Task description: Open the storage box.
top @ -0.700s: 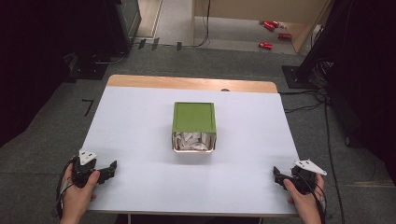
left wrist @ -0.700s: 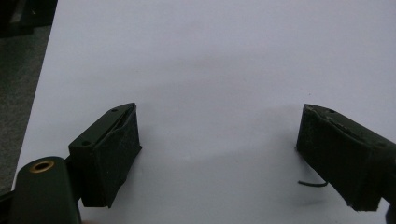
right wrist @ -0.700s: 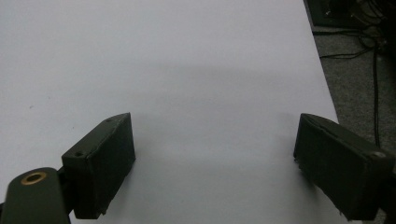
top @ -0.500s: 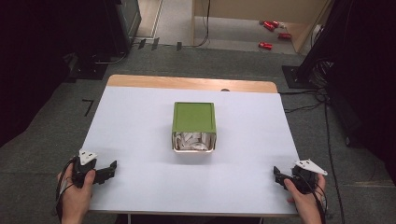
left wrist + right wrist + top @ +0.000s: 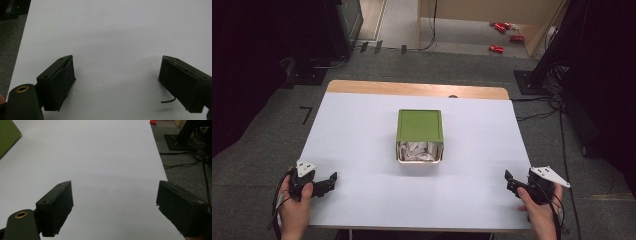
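Two hand-held grippers rested at the near corners of a white table [image 5: 362,130], whose far edge showed a strip of bare wood. Both the left gripper [image 5: 330,181] and the right gripper [image 5: 508,180] had their jaws spread wide with nothing between them. Well apart from both, a green box [image 5: 419,125] sat at the table's middle, pale contents visible at its near end. Grey carpet, black stands, cables and red objects [image 5: 502,35] surrounded it; no writing was legible
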A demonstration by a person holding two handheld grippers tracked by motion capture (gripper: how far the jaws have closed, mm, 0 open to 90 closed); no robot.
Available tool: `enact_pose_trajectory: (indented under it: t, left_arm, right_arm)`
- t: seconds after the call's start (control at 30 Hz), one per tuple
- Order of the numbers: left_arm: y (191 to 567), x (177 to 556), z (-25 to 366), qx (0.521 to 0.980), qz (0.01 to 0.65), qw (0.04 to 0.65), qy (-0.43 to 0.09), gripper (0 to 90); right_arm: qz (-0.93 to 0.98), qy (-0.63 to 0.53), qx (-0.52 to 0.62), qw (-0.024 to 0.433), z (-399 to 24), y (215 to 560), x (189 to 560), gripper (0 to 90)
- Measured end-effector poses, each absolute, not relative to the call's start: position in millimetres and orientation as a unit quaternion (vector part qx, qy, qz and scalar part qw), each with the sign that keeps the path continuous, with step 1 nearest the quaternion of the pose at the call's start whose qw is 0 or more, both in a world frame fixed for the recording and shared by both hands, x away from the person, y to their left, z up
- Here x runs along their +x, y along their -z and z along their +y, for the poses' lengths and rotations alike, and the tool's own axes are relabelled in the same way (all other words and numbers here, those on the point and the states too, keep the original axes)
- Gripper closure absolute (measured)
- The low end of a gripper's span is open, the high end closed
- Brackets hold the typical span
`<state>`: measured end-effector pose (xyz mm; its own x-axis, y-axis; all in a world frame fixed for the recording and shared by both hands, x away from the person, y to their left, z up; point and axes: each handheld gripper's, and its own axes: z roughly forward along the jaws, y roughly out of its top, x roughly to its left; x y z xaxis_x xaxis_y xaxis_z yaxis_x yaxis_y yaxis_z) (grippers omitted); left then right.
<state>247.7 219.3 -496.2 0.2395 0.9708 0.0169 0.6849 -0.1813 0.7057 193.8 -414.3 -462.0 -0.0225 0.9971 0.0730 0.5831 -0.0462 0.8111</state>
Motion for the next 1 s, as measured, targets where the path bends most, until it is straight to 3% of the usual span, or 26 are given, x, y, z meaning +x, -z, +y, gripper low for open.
enact_pose_trajectory:
  t: [0.47, 1.0]
  left_arm:
    - [496.3, 247.7, 219.3, 0.729, 0.567, 0.296, -0.242, 13.7]
    - [496.3, 247.8, 219.8, 0.729, 0.568, 0.298, -0.240, 13.7]
  right_arm:
    - [0.629, -0.377, 0.606, 0.310, -382.2, 428.2, 203.7, 15.4]
    - [0.641, -0.389, 0.585, 0.309, -352.2, 416.3, 212.3, 16.6]
